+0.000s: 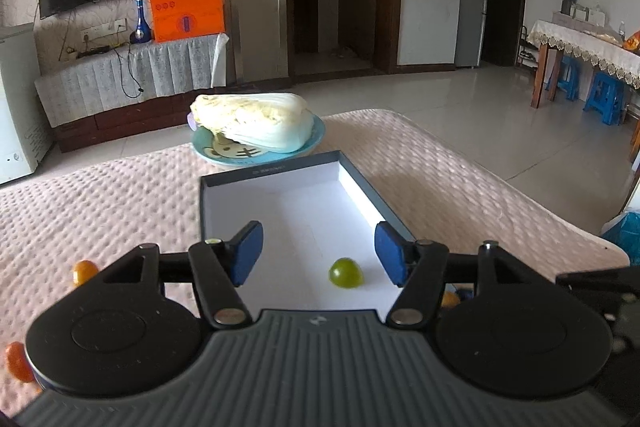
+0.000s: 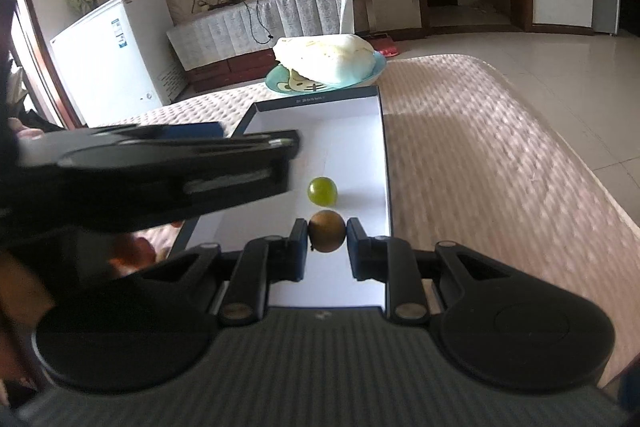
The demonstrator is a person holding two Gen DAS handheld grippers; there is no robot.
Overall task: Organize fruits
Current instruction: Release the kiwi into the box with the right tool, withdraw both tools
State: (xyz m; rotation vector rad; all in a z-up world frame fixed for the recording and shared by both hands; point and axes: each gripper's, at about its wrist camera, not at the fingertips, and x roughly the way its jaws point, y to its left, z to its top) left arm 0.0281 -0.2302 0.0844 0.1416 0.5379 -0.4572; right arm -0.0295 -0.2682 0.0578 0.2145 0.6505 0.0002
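A shallow box [image 1: 360, 183] with a white inside and dark rim lies on the pink quilted table. A green grape [image 1: 346, 273] lies in its near part; it also shows in the right wrist view [image 2: 322, 191]. My left gripper [image 1: 318, 255] is open and empty above the box, the grape between and just beyond its blue pads. My right gripper [image 2: 327, 242] is shut on a small round brown fruit [image 2: 327, 231], held over the near end of the box [image 2: 382, 131]. The left gripper's body [image 2: 160, 175] crosses the left of the right wrist view.
A blue plate [image 1: 308, 147] with a napa cabbage [image 1: 256, 121] stands just beyond the box. Small orange fruits [image 1: 84, 271] lie on the cloth left of the box, another [image 1: 450, 299] to its right. The table's edge runs along the right [image 2: 580, 163].
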